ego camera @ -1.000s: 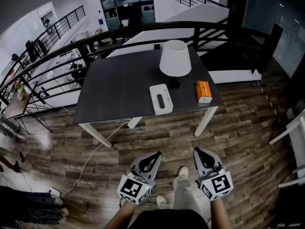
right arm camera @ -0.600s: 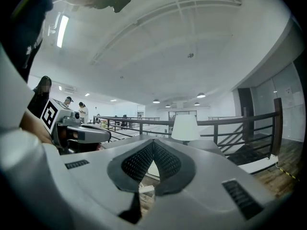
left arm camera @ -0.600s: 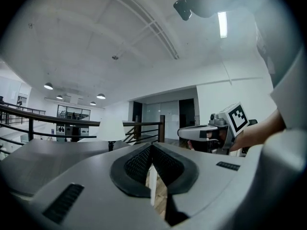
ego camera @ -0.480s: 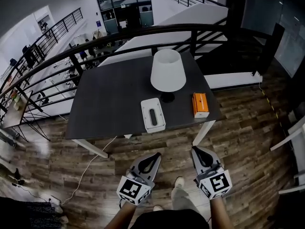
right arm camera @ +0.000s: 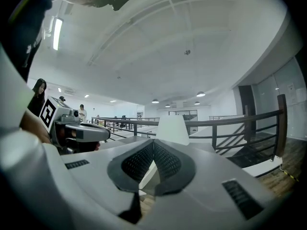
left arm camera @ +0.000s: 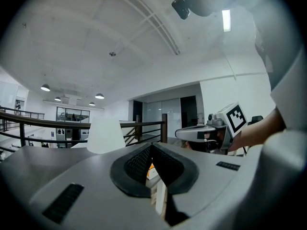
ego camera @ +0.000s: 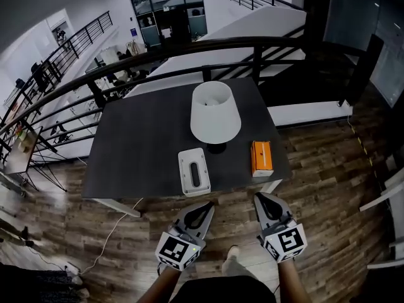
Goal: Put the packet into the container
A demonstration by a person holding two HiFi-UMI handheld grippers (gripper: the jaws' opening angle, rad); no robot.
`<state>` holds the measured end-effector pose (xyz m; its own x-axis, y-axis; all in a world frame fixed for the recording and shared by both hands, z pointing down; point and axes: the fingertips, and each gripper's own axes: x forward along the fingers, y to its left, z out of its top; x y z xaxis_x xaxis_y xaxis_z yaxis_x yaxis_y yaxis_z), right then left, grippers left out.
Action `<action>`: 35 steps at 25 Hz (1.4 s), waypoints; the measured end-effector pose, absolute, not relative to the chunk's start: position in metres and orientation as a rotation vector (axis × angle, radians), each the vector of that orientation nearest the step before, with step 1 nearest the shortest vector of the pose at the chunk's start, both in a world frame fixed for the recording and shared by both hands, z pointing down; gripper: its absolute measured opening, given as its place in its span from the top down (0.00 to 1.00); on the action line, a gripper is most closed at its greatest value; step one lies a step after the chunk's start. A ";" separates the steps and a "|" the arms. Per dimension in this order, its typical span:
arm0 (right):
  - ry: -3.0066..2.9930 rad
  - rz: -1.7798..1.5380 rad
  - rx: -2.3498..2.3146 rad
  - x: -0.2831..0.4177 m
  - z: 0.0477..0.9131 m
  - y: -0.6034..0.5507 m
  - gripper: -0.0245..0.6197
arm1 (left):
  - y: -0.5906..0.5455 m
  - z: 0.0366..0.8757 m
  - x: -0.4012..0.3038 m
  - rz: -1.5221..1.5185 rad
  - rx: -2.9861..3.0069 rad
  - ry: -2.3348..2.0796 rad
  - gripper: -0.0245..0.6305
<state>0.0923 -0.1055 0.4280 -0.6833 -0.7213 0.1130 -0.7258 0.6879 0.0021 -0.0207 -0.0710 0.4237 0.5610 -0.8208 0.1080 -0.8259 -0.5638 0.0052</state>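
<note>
The lamp shade (ego camera: 215, 112) hides most of its base. In the left gripper view I see only a sliver of the orange packet (left arm camera: 150, 166). I can't see inside the container (ego camera: 185, 169).

One dark table (ego camera: 145, 137) stands ahead, and two of its white legs (ego camera: 273, 185) show, one near left and one near right. Three things sit on the table: one white lamp (ego camera: 214, 113) in the middle, one white container (ego camera: 194, 171) at the near edge, left of the lamp, and one orange packet (ego camera: 261, 158) to the lamp's right. Near, there are two grippers, the left gripper (ego camera: 203, 207) and the right gripper (ego camera: 262, 199), and two marker cubes (ego camera: 178, 250), one on each. One black railing (ego camera: 189, 45) curves along the far side.
</note>
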 end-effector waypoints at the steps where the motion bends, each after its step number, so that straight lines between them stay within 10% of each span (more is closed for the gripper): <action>1: -2.793 0.067 1.196 0.094 0.428 -0.112 0.95 | -0.078 0.424 -0.019 0.148 2.721 -1.445 0.95; 35: -2.741 0.130 1.298 0.028 0.444 -0.247 0.95 | -0.219 0.432 -0.084 0.166 2.764 -1.406 0.95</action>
